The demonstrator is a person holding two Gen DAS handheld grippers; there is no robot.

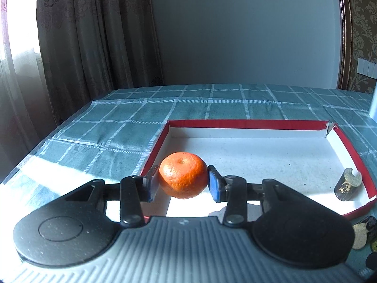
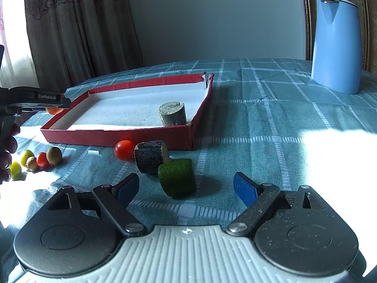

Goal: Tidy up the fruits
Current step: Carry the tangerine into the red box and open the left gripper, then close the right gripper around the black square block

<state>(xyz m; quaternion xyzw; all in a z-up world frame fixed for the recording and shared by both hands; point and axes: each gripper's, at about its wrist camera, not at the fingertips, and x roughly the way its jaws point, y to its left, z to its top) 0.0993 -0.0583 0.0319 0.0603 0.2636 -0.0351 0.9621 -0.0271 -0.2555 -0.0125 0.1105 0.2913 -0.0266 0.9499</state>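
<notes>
Left gripper (image 1: 183,182) clamps a round orange tangerine (image 1: 183,175) above the shallow red-walled cardboard tray (image 2: 117,138); right gripper (image 2: 186,188) gapes empty; most fruits remain outside.

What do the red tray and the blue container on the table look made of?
Red tray: apparently cardboard, matte red outside and white inside; its far corner is torn and folded. Blue container: likely smooth plastic with a soft sheen, though the look leaves that open.

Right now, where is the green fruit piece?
In the right wrist view, the green fruit piece lies on the checked tablecloth just ahead of the open right tool, touching the dark cut piece in front of the red box.
</notes>
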